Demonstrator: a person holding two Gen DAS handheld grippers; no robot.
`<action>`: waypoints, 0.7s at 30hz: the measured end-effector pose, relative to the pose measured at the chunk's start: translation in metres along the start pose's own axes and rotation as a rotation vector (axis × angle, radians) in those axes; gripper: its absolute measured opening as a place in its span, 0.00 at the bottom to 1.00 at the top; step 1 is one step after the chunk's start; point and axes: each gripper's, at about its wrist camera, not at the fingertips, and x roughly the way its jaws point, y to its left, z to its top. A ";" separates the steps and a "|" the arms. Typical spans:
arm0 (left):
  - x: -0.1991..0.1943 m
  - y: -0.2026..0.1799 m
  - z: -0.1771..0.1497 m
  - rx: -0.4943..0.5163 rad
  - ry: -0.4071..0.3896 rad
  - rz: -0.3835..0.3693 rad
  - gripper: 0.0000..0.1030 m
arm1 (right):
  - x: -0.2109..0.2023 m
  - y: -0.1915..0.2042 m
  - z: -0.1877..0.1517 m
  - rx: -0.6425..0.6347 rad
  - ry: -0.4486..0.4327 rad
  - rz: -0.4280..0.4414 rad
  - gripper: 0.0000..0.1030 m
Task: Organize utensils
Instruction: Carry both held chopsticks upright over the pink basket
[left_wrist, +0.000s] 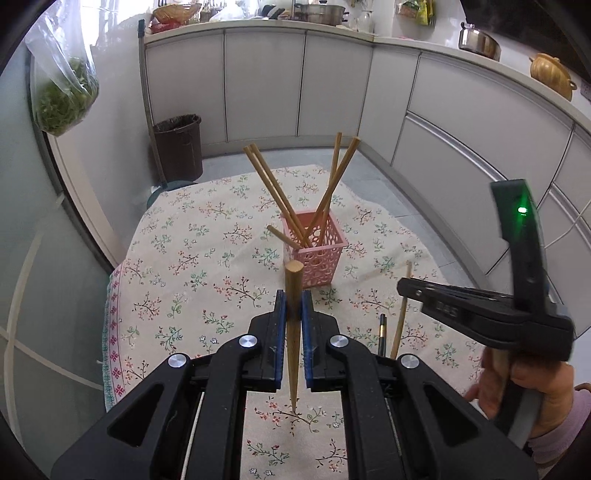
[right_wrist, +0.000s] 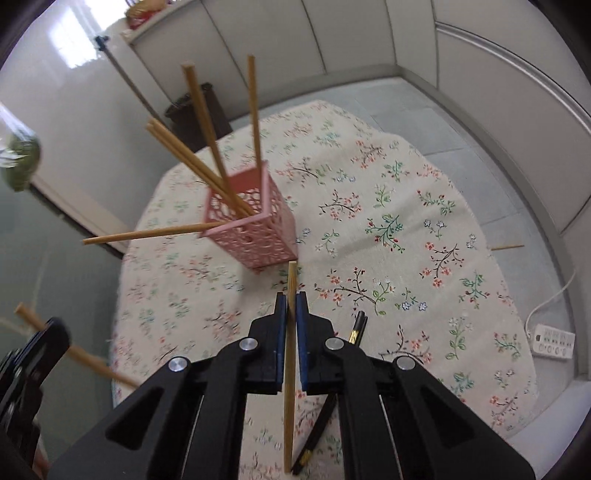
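A pink perforated basket (left_wrist: 319, 254) stands on the floral tablecloth (left_wrist: 192, 266) and holds several wooden chopsticks (left_wrist: 273, 188) that lean outward. It also shows in the right wrist view (right_wrist: 255, 229). My left gripper (left_wrist: 293, 306) is shut on a wooden chopstick (left_wrist: 293, 332), held above the cloth just short of the basket. My right gripper (right_wrist: 291, 306) is shut on another wooden chopstick (right_wrist: 290, 369), near the basket's front right. The right gripper also shows in the left wrist view (left_wrist: 402, 286). A black chopstick (right_wrist: 325, 398) lies on the cloth under the right gripper.
A dark bin (left_wrist: 179, 146) stands on the floor beyond the table. White cabinets (left_wrist: 461, 122) curve around the back and right. A bag of greens (left_wrist: 62, 96) hangs at left. A white power strip (right_wrist: 552, 341) lies on the floor at right.
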 end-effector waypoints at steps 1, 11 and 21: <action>-0.003 -0.001 0.000 -0.003 -0.005 -0.002 0.07 | -0.008 0.001 -0.001 -0.006 -0.010 0.006 0.05; -0.023 -0.012 0.009 -0.022 -0.057 -0.032 0.07 | -0.069 0.002 -0.009 -0.041 -0.049 0.072 0.05; -0.042 -0.016 0.027 -0.024 -0.105 -0.045 0.07 | -0.132 -0.012 0.021 -0.029 -0.174 0.077 0.05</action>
